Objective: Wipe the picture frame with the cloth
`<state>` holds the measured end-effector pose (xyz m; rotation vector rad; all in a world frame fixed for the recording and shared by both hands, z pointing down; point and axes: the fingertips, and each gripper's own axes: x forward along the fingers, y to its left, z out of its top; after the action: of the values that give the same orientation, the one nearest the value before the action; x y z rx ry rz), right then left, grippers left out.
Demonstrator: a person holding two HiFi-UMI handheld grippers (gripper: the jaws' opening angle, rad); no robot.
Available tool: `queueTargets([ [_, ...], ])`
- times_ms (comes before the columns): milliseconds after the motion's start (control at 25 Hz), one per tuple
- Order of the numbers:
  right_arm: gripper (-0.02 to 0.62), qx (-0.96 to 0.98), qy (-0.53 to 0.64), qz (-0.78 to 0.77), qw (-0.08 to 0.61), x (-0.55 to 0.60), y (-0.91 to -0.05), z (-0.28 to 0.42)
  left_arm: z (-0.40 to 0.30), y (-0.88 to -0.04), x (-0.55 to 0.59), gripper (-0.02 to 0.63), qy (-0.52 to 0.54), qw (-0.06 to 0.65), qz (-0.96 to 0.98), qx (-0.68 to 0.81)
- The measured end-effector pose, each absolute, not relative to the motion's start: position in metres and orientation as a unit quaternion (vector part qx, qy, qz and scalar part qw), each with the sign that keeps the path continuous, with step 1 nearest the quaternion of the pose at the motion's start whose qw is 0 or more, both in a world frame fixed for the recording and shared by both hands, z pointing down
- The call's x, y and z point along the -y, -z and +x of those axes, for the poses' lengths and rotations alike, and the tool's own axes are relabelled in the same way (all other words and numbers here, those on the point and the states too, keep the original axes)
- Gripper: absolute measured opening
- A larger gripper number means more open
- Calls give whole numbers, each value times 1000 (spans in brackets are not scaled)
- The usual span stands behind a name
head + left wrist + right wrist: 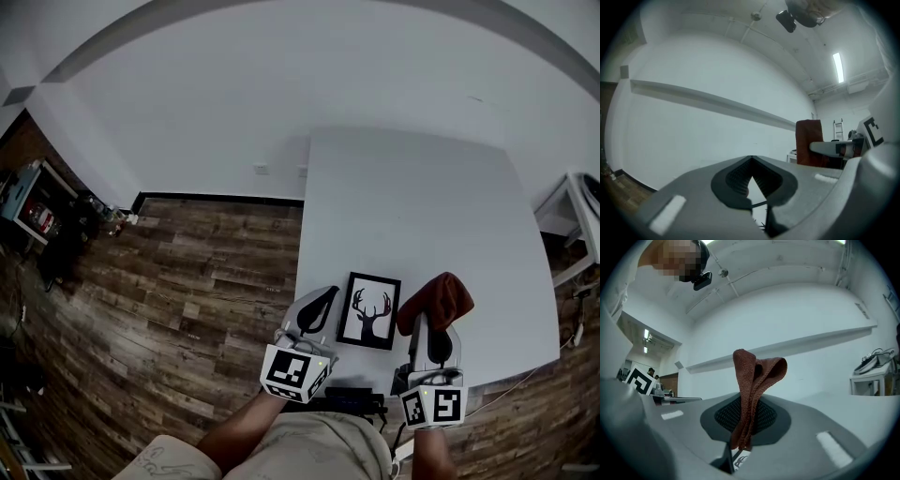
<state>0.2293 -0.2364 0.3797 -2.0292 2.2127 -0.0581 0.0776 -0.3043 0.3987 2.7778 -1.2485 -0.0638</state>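
Observation:
A black picture frame [368, 310] with a deer print lies flat near the front edge of the white table [422, 206]. My left gripper [323, 300] hovers just left of the frame, apart from it, and its jaws meet at the tip [750, 164] with nothing between them. Right of the frame, my right gripper [434, 326] is shut on a rust-brown cloth [439, 298]. The folded cloth [754, 380] sticks up out of the right gripper [743, 430]. The left gripper view also catches the cloth [808, 140] off to the right.
Wooden floor [187, 281] lies left of the table. A small black object [354, 398] sits at the table's front edge between the grippers. White furniture [574, 216] stands to the right, and a shelf [33, 202] at the far left by the wall.

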Motion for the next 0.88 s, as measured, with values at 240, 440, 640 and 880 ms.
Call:
queueTargets([
  [240, 61, -707, 26, -702, 79, 223, -387, 240, 64, -380, 292, 0, 53, 9, 904, 425],
  [440, 60, -695, 34, -714, 71, 219, -399, 251, 52, -376, 288, 0, 71, 1, 893, 445],
  [640, 58, -697, 36, -713, 65, 217, -402, 250, 46, -378, 291, 0, 72, 7, 888, 454],
  [880, 58, -702, 29, -710, 56, 222, -401, 245, 51, -386, 293, 0, 58, 15, 892, 448],
])
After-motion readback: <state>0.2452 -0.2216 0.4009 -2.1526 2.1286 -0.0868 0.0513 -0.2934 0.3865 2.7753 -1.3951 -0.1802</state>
